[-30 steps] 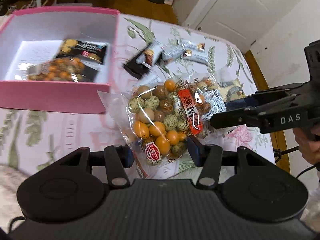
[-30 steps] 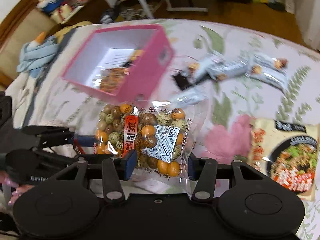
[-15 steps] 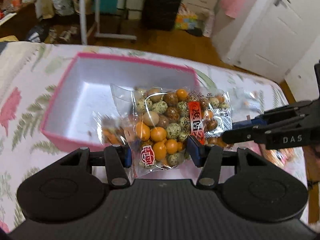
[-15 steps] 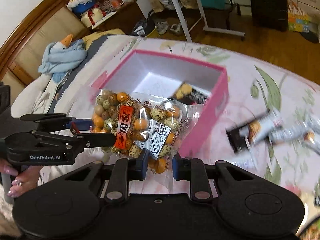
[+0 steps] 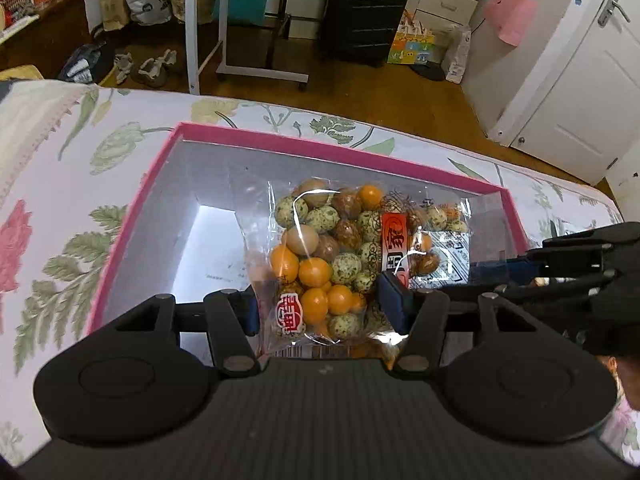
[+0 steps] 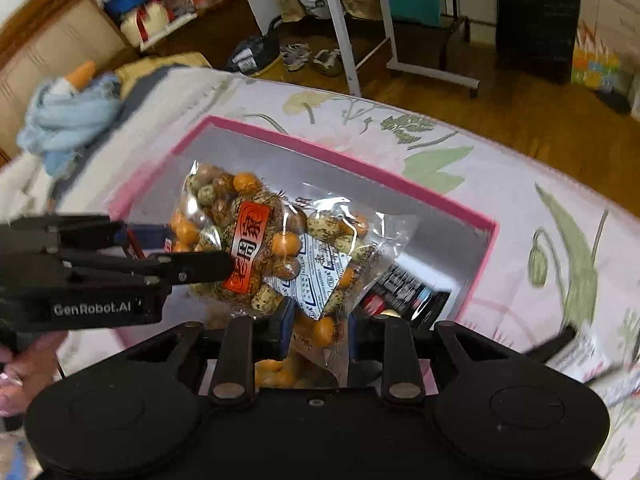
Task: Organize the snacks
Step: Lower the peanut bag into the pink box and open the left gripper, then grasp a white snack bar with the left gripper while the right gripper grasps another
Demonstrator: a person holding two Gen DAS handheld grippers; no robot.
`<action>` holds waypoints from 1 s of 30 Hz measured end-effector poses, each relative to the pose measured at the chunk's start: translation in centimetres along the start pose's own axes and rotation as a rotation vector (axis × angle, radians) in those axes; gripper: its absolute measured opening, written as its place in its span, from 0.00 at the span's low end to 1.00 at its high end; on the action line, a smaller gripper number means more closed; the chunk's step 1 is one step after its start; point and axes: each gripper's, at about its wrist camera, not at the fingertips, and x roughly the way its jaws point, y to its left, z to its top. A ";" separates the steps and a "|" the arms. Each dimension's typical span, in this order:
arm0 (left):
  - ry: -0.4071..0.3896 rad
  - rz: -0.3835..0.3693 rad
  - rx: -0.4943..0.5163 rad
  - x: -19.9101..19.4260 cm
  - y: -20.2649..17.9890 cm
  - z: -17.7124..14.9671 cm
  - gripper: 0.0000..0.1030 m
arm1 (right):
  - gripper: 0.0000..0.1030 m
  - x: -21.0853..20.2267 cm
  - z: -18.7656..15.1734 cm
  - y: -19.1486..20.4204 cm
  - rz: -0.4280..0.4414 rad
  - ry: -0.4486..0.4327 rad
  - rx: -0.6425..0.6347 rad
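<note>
A clear bag of orange, speckled and brown coated nuts [image 5: 344,248] with a red label hangs over the open pink box [image 5: 340,152]. My left gripper [image 5: 320,308] has its pads against the bag's near end, and its jaws are opening. In the right wrist view the same bag [image 6: 260,240] is pinched at its lower edge by my right gripper [image 6: 318,322], whose jaws are also opening. The left gripper [image 6: 176,246] comes in from the left there. A dark snack packet [image 6: 404,292] lies inside the pink box [image 6: 344,164], partly hidden by the bag.
The box sits on a bed with a floral sheet [image 5: 60,200]. A blue cloth [image 6: 68,120] lies at the bed's far left. A blurred packet [image 6: 580,352] lies to the right of the box. Beyond the bed stand a white rolling stand [image 5: 192,28] and a black suitcase [image 5: 364,8].
Both grippers carried the nut bag from the bedsheet, beside loose packets, leftwards to above the pink box. The right gripper's jaws narrowed onto the bag's edge.
</note>
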 end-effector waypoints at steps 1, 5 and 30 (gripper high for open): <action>0.004 -0.004 -0.006 0.6 0.1 0.1 0.56 | 0.34 0.3 0.0 0.4 -0.038 0.001 -0.050; 0.009 0.118 0.003 0.8 -1.0 -0.2 0.57 | 0.36 -0.7 -0.9 1.3 -0.132 -0.015 -0.221; 0.133 -0.229 0.371 -4.4 -20.9 -5.8 0.54 | 0.45 -13.1 -11.9 -18.2 0.144 -0.115 0.424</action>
